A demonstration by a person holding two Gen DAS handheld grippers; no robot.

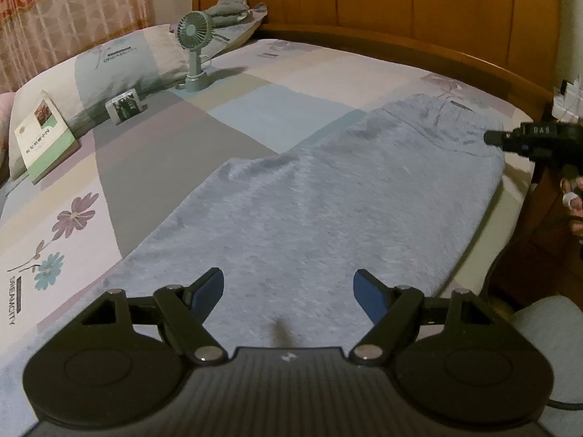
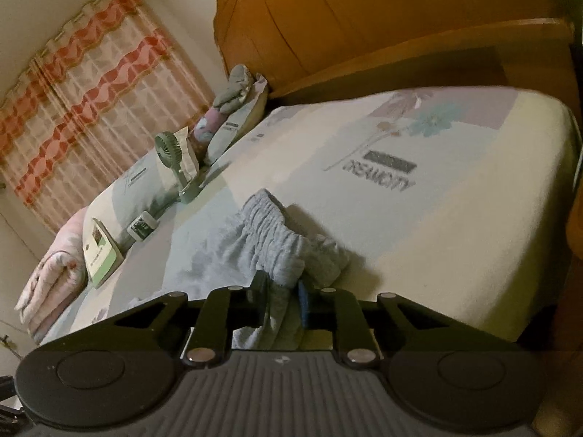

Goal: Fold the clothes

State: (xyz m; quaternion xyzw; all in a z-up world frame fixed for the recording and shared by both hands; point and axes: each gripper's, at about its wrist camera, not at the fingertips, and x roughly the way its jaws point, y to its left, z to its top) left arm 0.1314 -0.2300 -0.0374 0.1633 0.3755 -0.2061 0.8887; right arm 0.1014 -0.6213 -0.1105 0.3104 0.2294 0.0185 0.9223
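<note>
**Grey garment being held at its gathered end on the bed**

While the grey garment (image 1: pixel 309 196) is lying stretched along the bed (image 1: pixel 153 153), its gathered elastic end (image 2: pixel 269 229) is being pinched by the right gripper (image 2: pixel 282 291), whose fingers (image 2: pixel 259 287) are being pressed nearly together with cloth bunched between them. The left gripper (image 1: pixel 288 291) is being held over the opposite end of the garment, its fingers (image 1: pixel 207 291) spread wide with nothing between them.

The garment's long axis is being run from the left gripper away toward the wooden headboard (image 1: pixel 400 7), so the near end is lying directly under and ahead of the left fingers, which are closer to it than the right. The far end is being lifted slightly off the sheet. A small fan (image 1: pixel 195 43) and a book (image 1: pixel 43 134) are standing well apart from the garment, on its far side.
</note>
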